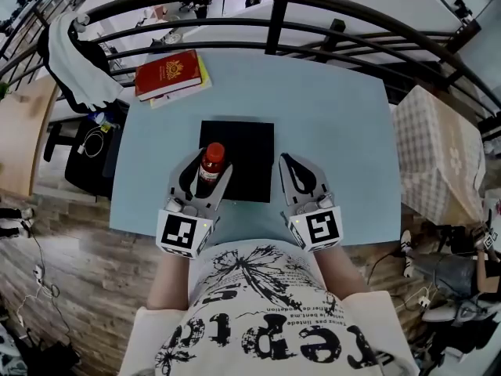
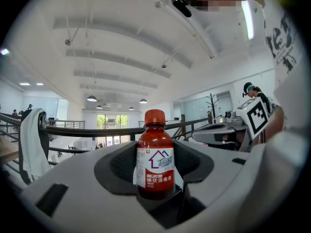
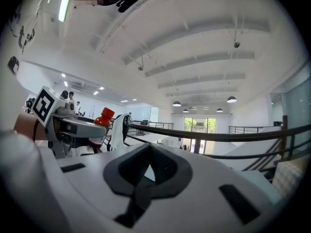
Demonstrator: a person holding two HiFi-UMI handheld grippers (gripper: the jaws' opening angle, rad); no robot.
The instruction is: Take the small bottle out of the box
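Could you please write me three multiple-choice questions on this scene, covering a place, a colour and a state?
1. Where does the red hardcover book lie?
A. at the far left corner of the light blue table
B. at the table's near right corner
C. in a gripper

2. What colour is the cap of the small dark-red bottle?
A. white
B. blue
C. red

3. How do the right gripper's jaws stand?
A. wide apart
B. together, empty
C. clamped on the bottle

Answers:
1 A, the head view shows the book at that corner.
2 C, the left gripper view shows it red.
3 B, the right gripper view shows the jaws meeting with nothing between them.
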